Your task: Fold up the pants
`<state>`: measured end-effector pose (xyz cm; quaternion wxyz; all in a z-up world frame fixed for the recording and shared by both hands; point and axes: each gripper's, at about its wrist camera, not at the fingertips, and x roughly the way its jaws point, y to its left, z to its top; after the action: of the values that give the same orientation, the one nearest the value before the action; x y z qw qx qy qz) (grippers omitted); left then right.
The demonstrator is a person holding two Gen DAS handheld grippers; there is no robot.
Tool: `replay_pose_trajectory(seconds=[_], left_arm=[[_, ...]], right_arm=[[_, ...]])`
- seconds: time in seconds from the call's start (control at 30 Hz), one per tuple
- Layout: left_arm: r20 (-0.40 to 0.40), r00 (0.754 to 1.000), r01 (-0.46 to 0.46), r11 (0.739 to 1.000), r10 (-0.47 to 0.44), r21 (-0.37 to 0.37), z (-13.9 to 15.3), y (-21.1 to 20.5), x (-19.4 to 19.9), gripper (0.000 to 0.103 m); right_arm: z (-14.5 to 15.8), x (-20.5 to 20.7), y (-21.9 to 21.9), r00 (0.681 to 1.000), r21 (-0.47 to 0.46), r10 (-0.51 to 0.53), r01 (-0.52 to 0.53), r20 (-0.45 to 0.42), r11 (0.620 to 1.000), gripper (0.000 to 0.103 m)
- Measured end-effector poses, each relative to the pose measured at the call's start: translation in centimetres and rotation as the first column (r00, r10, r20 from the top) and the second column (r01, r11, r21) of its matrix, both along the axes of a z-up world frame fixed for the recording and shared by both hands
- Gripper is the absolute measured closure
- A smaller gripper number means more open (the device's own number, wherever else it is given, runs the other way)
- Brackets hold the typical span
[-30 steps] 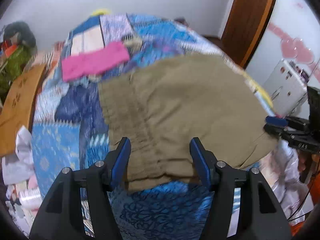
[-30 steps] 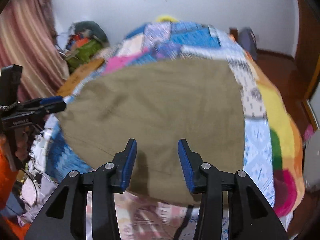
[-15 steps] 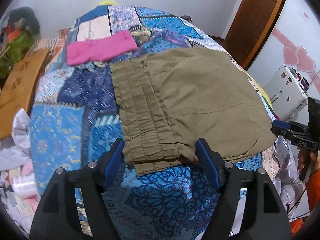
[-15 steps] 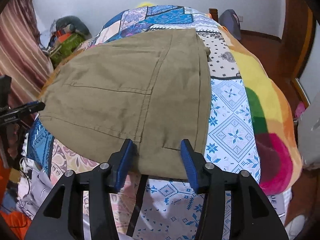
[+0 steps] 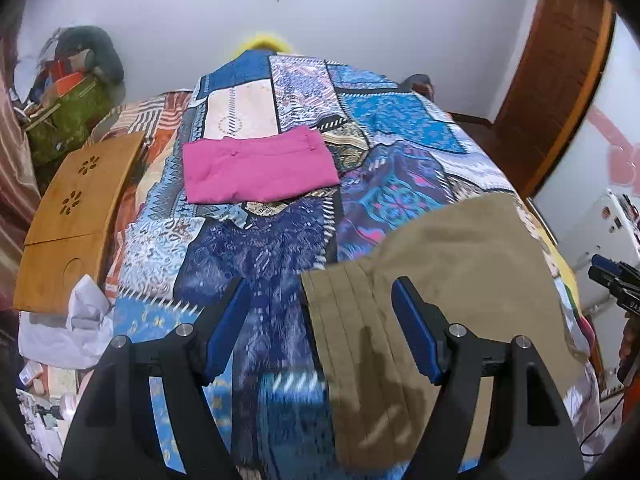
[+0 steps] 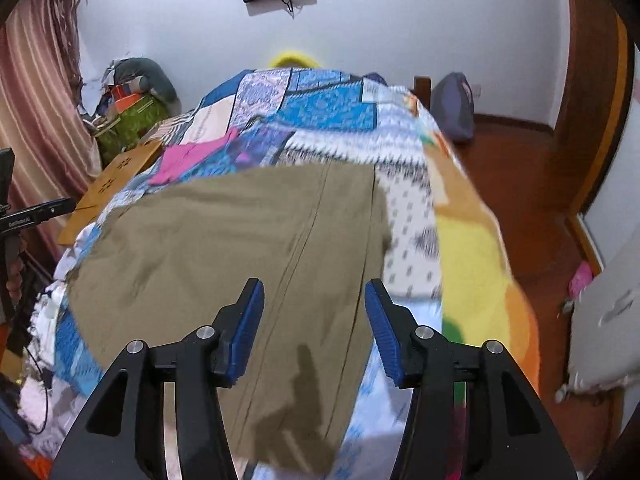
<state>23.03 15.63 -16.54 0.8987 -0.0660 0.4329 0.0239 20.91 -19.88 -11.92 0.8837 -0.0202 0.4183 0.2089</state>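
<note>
Folded olive-khaki pants (image 5: pixel 448 272) lie flat on the patchwork bedspread (image 5: pixel 280 248) at the bed's near end; they also fill the middle of the right wrist view (image 6: pixel 248 240). The elastic waistband (image 5: pixel 348 320) lies between the left gripper's fingers. My left gripper (image 5: pixel 320 332) is open and empty, just above the waistband edge. My right gripper (image 6: pixel 314 328) is open and empty, above the pants' side seam near the right edge. The right gripper also shows at the far right of the left wrist view (image 5: pixel 612 280).
Folded pink pants (image 5: pixel 260 166) lie farther up the bed. A wooden lap tray (image 5: pixel 76 216) sits at the bed's left edge, with bags (image 5: pixel 72 100) behind. White cloth (image 5: pixel 80 320) hangs at the left. A wooden door (image 5: pixel 560 80) and white appliance (image 5: pixel 600 232) stand on the right.
Both grippers have pulled back and lifted off the pants. The left view has swung left, so the waistband now sits right of centre. Both stay open and empty.
</note>
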Motion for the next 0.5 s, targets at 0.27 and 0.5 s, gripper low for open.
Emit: replay_pose_trajectory(seconds=[0.27,0.5], left_arm=[[-0.08,0.996,0.02,0.998,-0.025,-0.056,-3.5,0.0,5.3,0.03],[-0.145,0.988,0.049,0.997,-0.058,-0.061,-6.6,-0.6,7.1,0.03]], right_arm=[[-1.9,7.8,1.3,1.0,-0.024,0.007,-0.007,-0.005,1.0,0.054],[-6.1,15.4,2.3,0.996,-0.027,-0.007,0.005,-0.091,1.0,0.054]])
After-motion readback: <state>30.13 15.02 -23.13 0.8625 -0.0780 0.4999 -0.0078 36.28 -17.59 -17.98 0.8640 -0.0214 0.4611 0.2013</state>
